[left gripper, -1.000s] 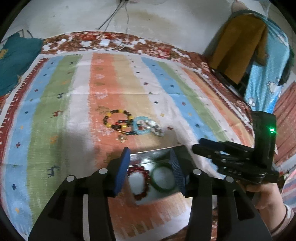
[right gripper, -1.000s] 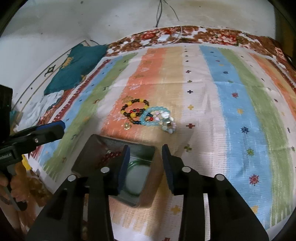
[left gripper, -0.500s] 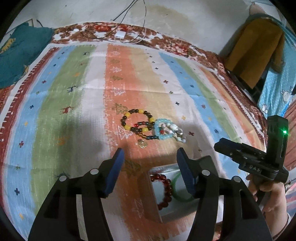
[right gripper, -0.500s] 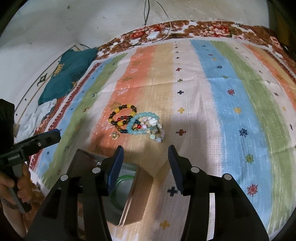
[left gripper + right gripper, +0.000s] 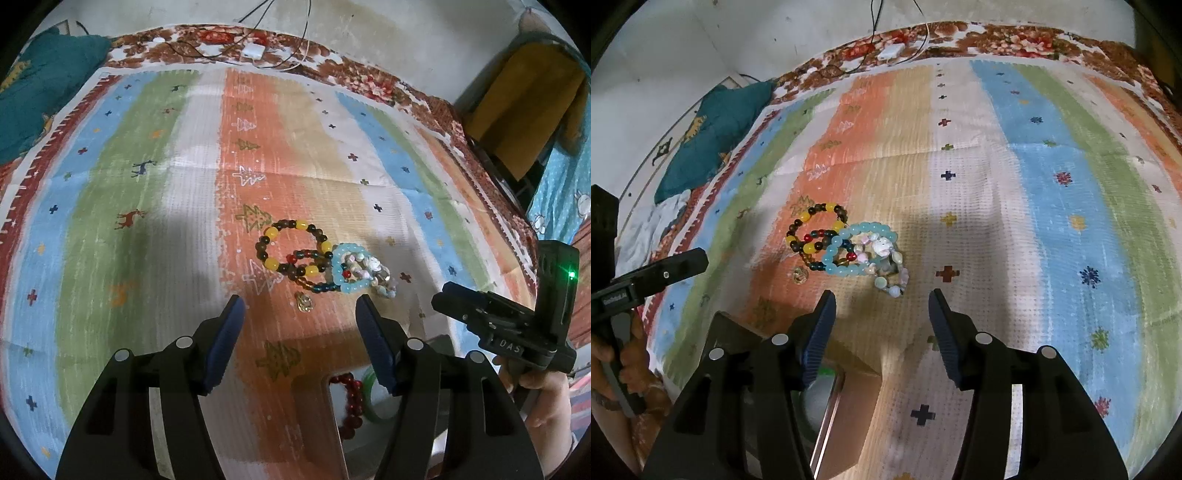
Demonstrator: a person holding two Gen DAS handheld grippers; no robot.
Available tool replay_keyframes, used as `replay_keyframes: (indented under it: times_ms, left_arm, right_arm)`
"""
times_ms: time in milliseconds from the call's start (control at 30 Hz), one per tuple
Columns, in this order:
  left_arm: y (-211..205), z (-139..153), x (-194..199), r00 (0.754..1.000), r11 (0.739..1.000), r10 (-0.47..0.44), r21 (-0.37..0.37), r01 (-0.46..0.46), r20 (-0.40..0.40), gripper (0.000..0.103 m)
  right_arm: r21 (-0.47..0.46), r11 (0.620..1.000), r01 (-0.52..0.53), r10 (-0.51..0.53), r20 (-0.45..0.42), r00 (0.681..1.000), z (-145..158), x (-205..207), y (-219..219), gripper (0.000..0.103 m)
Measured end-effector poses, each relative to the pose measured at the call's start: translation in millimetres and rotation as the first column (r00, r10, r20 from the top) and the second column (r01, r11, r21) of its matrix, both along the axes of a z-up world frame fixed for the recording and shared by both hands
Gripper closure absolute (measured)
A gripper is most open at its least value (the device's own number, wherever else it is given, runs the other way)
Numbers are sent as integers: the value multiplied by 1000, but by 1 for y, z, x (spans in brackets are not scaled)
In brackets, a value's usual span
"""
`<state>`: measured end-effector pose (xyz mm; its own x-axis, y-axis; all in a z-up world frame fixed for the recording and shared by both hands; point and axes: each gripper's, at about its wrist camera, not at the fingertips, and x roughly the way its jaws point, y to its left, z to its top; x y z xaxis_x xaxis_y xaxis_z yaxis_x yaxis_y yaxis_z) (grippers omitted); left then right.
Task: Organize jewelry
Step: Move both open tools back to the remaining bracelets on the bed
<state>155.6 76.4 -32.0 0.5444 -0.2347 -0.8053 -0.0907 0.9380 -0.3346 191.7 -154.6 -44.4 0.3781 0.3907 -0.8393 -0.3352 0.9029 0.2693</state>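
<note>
Nearest, under my wrists: box (image 5: 373,435) w/ a red bead bracelet (image 5: 351,398) & green bangle (image 5: 376,410) already in. My left gripper (image 5: 299,314) and right gripper (image 5: 882,306) both have jaws spread, nothing between them. Just ahead on the striped cloth (image 5: 1052,192) (a bed, I think) lies the bracelet pile (image 5: 846,245): it runs left-right, brown/yellow beads at left, pale blue ring (image 5: 862,249) & shell strand toward right. Right jaws look nearer the shell end, so I'd go fwd and slightly left w/ those
</note>
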Motion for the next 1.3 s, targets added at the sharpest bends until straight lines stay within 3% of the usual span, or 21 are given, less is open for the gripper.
replay_keyframes:
  times_ms: [367, 667, 1300]
  left_arm:
    - [4, -17, 27, 999, 1000, 1, 4, -1, -46, 40]
    - [4, -31, 47, 997, 1000, -4, 23, 6, -82, 40]
    - [0, -51, 73, 993, 998, -27, 60, 34, -111, 40]
  right_arm:
    - [-6, 1000, 28, -28, -16, 999, -9, 18, 0, 51]
    - [5, 999, 32, -32, -93, 995, -27, 33, 1, 51]
    - [-81, 997, 12, -22, -125, 992, -51, 52, 13, 51]
